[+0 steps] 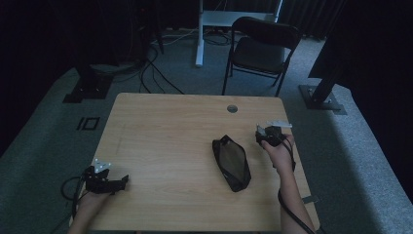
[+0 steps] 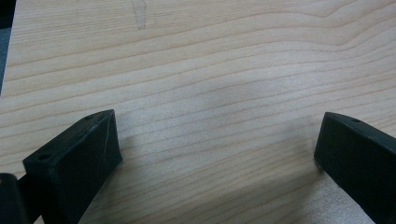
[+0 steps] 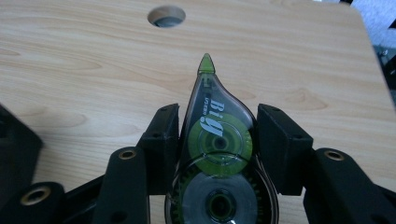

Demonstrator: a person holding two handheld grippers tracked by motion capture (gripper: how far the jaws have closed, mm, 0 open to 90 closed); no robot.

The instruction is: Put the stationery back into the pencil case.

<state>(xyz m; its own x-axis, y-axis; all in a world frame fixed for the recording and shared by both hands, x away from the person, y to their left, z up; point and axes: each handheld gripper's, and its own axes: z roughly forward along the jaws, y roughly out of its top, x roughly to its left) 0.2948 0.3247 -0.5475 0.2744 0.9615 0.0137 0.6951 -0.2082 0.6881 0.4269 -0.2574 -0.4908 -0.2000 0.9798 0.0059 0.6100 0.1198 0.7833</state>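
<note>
A dim room with dark curtains and a grey carpet surrounds a light wooden table (image 1: 160,141), and a black folding chair (image 1: 262,48) stands on the floor beyond the table's far edge. A round cable hole (image 1: 232,108) sits in the tabletop near the far edge, right of its middle. A black zip pouch (image 1: 232,162) lies flat on the table, right of centre and somewhat nearer the near edge, its long side running from the far side toward the near right corner.

The right gripper (image 1: 268,134) is held just beside the right edge of the table, about halfway along it, near the pouch's far end but not touching it. In the right gripper view its jaws are closed against both sides of a correction tape dispenser (image 3: 217,140), a clear teardrop case with a green wheel inside and a green tip that points toward the cable hole and the far edge. The dispenser is clamped between the two black jaws above the wood; whether it touches the tabletop cannot be told.

The left gripper (image 1: 104,181) rests at the near left corner of the table, well apart from the pouch. In the left gripper view (image 2: 215,158) its jaws stand wide apart with nothing but bare wood grain between them, and the table's left edge shows at the upper left of that view
</note>
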